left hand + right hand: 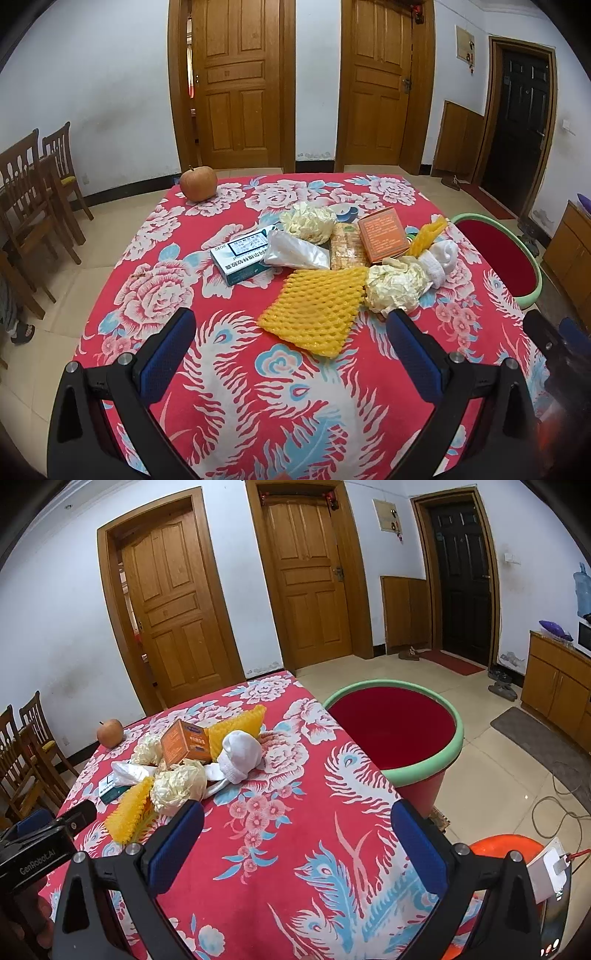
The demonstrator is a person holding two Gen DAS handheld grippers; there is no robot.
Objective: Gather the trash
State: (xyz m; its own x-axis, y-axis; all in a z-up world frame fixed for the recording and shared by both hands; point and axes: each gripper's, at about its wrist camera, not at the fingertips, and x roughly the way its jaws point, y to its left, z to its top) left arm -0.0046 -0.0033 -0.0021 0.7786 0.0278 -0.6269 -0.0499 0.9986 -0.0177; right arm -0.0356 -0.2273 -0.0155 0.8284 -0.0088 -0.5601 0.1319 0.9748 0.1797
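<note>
Yellow foam fruit net [314, 314] flat, crumpled wrappers beside it; both grippers' fingers wide apart, empty.

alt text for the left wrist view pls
The open left gripper hovers over a red floral tablecloth, facing a heap of trash: yellow foam netting, crumpled paper, boxes. An apple sits at the far corner.

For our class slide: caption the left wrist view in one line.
Open left gripper hovers over floral tablecloth near yellow foam net.
</note>
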